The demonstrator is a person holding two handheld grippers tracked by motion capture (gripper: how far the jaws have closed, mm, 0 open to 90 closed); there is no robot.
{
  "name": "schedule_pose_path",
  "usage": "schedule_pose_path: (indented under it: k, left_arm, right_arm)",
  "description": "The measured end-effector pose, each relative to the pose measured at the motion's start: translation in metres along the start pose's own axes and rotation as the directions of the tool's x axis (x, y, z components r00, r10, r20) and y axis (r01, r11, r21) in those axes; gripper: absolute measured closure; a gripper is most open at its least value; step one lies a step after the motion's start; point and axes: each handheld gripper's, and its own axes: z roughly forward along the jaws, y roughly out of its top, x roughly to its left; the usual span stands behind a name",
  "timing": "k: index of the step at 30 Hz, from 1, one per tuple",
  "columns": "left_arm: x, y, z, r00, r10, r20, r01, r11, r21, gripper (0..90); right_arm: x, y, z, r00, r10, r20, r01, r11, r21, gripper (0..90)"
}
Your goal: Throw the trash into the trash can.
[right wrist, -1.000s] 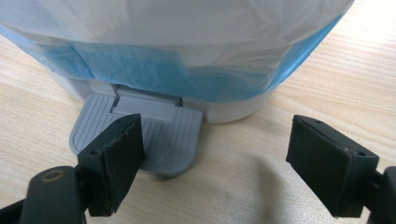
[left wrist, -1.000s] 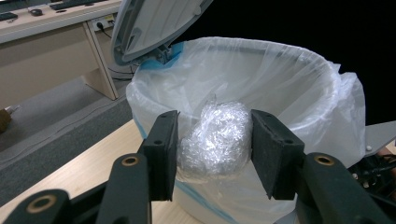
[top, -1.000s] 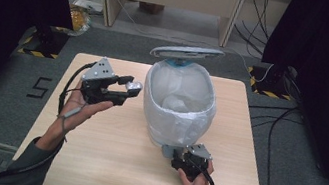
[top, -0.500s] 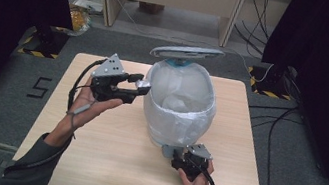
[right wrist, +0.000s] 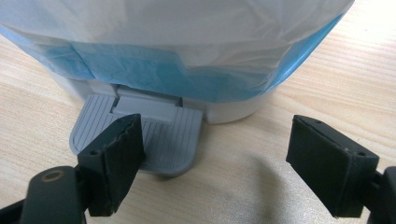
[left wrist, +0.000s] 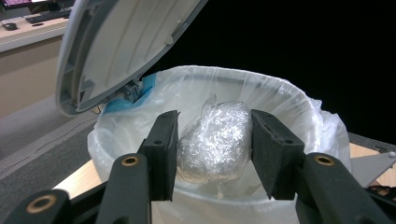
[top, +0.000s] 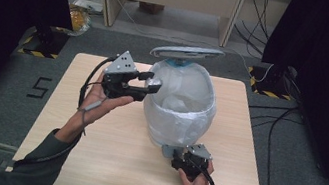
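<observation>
High view: wooden worktop [top: 90, 161] carries a white pedal bin [top: 179, 120] lined with a clear bag, standing toward the far right edge, its lid [top: 188, 53] raised. At the bin's left rim the left tool [top: 149, 84] is clamped on a crumpled plastic wad [left wrist: 215, 140], just above the opening. By the near right edge the right tool [top: 177, 154] stands open, one jaw resting on the grey pedal [right wrist: 154, 135]

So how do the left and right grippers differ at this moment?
The left gripper is shut on a crumpled plastic wad, raised at the rim of the lined bin. The right gripper is open and empty, low at the table, one jaw on the bin's grey pedal. Both have black jaws.
</observation>
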Motion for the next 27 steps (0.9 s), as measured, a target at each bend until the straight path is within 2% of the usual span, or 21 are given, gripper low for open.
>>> schedule_pose_path:
  k: [17, 27]
  left_arm:
    - [-0.004, 0.009, 0.029, 0.9997, -0.01, 0.024, 0.01, 0.9999, 0.003, 53.4]
    - [-0.001, 0.011, 0.044, 0.9996, -0.026, 0.011, 0.026, 0.9995, 0.02, 53.3]
  right_arm:
    - [0.0, 0.0, 0.0, 1.0, 0.001, 0.002, -0.001, 1.0, 0.001, 18.9]
    - [0.0, 0.0, 0.0, 1.0, -0.005, 0.0, 0.005, 1.0, 0.0, 18.9]
